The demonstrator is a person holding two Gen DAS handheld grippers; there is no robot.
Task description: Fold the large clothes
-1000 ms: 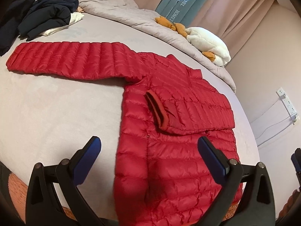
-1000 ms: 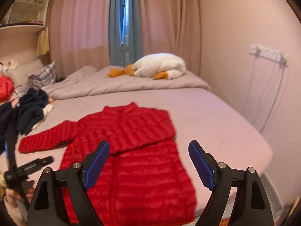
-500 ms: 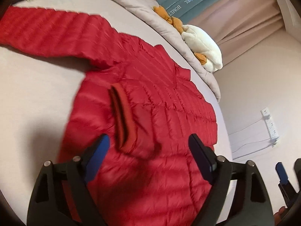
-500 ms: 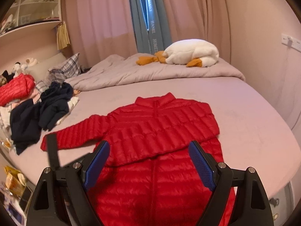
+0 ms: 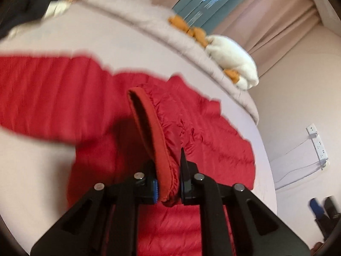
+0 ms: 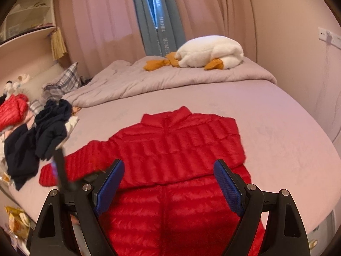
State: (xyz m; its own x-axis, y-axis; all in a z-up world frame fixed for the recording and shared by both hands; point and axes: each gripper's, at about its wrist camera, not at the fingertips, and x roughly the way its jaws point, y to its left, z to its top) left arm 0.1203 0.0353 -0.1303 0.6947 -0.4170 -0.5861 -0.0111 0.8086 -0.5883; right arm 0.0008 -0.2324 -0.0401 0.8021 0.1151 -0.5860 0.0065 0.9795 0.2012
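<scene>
While the left claw (image 5: 167, 186) is clenched on the cuff (image 5: 153, 140) of the red down jacket (image 6: 177, 149) lying flat on the bed (image 6: 287, 132), right claw (image 6: 168, 189) released above; light, puffy, slippery shell, so grip hems or cuffs.

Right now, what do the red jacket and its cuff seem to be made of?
The red jacket looks like a thin, slightly shiny synthetic shell, perhaps nylon, with soft filling: it is quilted in puffy horizontal rows. The cuff, pinched in the jaws of the left gripper, looks matte and smooth, maybe a stretch binding; the fabric gathers behind it.
</scene>
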